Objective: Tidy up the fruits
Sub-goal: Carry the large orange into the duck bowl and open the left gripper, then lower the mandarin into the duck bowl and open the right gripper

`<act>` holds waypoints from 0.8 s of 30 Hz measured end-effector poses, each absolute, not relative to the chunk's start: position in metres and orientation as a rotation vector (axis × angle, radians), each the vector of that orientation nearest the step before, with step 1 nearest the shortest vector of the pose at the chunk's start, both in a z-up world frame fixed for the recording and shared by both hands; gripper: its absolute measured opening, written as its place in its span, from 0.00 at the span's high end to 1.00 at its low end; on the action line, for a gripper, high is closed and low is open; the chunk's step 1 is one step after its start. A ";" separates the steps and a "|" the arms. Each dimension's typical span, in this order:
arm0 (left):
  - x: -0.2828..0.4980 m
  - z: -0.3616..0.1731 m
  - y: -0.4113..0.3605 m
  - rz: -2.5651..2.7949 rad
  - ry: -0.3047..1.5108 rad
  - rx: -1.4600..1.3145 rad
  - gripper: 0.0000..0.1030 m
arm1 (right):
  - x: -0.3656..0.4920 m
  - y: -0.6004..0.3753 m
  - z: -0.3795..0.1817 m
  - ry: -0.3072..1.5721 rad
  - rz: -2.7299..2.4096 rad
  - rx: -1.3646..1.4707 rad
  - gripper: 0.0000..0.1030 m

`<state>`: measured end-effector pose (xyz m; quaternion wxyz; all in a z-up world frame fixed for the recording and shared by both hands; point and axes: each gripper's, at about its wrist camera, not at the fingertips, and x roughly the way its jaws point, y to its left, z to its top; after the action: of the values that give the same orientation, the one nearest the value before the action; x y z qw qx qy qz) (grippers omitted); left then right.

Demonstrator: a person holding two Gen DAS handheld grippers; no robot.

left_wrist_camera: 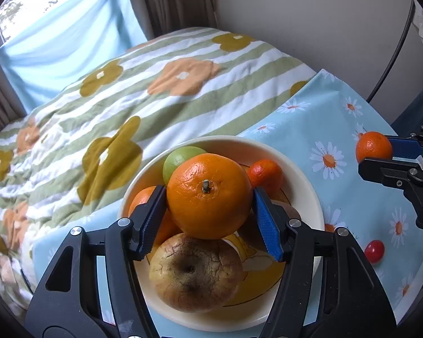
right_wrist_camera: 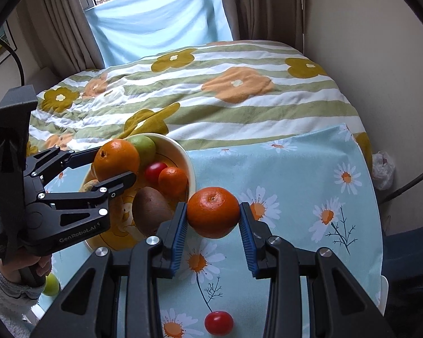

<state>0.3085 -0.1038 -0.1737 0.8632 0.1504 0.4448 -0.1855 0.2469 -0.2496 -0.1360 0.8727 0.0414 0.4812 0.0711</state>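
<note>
Over the bowl point(left_wrist_camera: 304, 186), the left gripper point(left_wrist_camera: 210, 214) is clasping a large orange point(left_wrist_camera: 208, 195) between its fingers, while the right gripper point(right_wrist_camera: 213, 225) is pinching a mandarin point(right_wrist_camera: 213, 211) just beside the rim, likely next to drop in. Lime, kiwi, tomato and a wrinkled apple point(left_wrist_camera: 196, 271) are sitting inside; 1 cherry tomato point(right_wrist_camera: 218, 322) is waiting on the counter.

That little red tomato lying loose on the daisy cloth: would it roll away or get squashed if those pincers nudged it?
Probably it would roll: the tomato is round and glossy on flat cloth. Its smooth skin looks slippery, and likely soft enough to bruise.
</note>
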 end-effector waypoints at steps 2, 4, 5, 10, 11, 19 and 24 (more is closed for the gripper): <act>0.309 -0.176 -0.105 -0.386 0.935 0.319 0.35 | 0.247 -0.251 -0.138 1.010 0.145 0.090 0.68; 0.311 -0.178 -0.106 -0.387 0.932 0.313 0.35 | 0.247 -0.253 -0.139 1.013 0.142 0.090 0.68; 0.311 -0.179 -0.107 -0.388 0.932 0.312 0.35 | 0.246 -0.253 -0.139 1.013 0.141 0.089 0.68; 0.304 -0.168 -0.103 -0.382 0.879 0.297 0.00 | 0.246 -0.257 -0.137 1.010 0.140 0.081 0.68; 0.302 -0.162 -0.101 -0.382 0.856 0.287 0.00 | 0.246 -0.257 -0.136 1.009 0.142 0.078 0.68; 0.292 -0.139 -0.086 -0.331 0.838 0.253 0.00 | 0.248 -0.257 -0.128 0.990 0.173 0.060 0.68; 0.282 -0.128 -0.067 -0.288 0.850 0.206 0.00 | 0.251 -0.250 -0.127 0.984 0.214 0.047 0.68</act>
<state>0.2818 -0.0667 -0.1280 0.8959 0.0996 0.4101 -0.1391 0.2512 -0.2497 -0.1271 0.8758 0.0227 0.4712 0.1023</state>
